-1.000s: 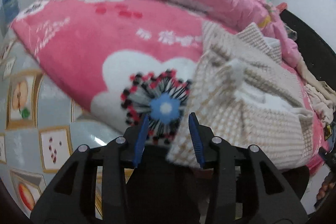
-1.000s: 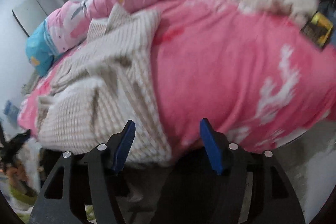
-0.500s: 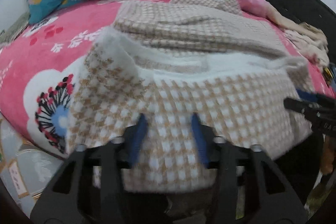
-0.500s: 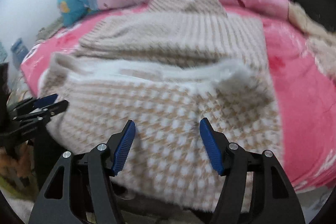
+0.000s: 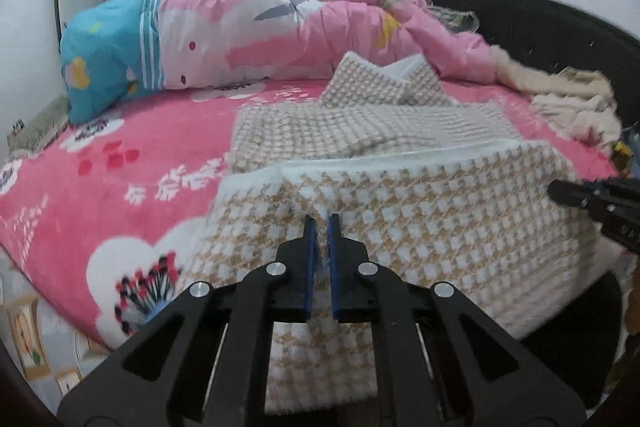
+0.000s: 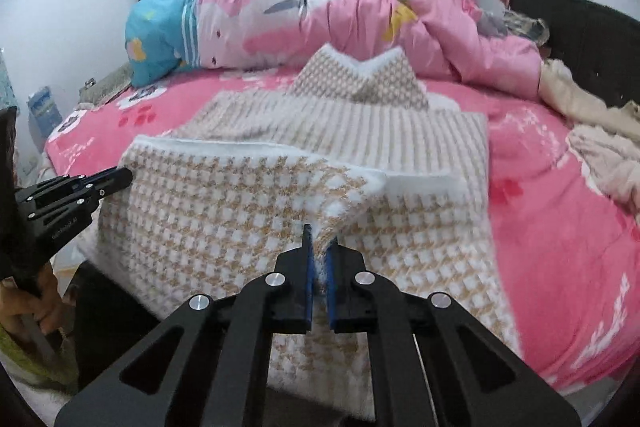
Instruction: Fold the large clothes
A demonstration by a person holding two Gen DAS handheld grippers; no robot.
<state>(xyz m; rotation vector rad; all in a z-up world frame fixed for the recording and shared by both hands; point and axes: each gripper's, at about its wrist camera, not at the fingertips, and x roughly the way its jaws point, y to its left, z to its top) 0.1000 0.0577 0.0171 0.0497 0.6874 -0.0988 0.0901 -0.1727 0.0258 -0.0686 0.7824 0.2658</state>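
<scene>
In the left wrist view, a blue-and-pink cartoon-print rolled quilt [image 5: 224,35] lies across the far side of the bed from 10 to 1 o'clock. Below it spreads the bright pink fleece bedspread with white flower prints [image 5: 120,187], filling the 8 to 10 o'clock area. At centre sits the beige-and-white houndstooth knit garment [image 5: 440,211], its near hem lifted and draped over the bed's front edge, its collar pointing up at 12 o'clock. The left gripper [image 5: 321,223] at 6 o'clock has its blue-padded fingers pinched tight on a ridge of that hem cloth. At 3 o'clock the right gripper [image 5: 560,191] reaches in against the garment's right edge; at 2 o'clock a crumpled cream fuzzy garment [image 5: 576,99] lies beside the black headboard [image 5: 552,27].

In the right wrist view, the left gripper [image 6: 120,178] enters at 9 o'clock, its tip touching the garment's [image 6: 224,211] left corner. The rolled quilt [image 6: 320,23] runs from 10 to 2 o'clock. The right gripper [image 6: 320,241] at 6 o'clock is clenched on a raised pleat of the houndstooth hem. The bedspread [image 6: 560,227] fills 3 to 4 o'clock, with the cream garment [image 6: 600,147] at 3 o'clock.
</scene>
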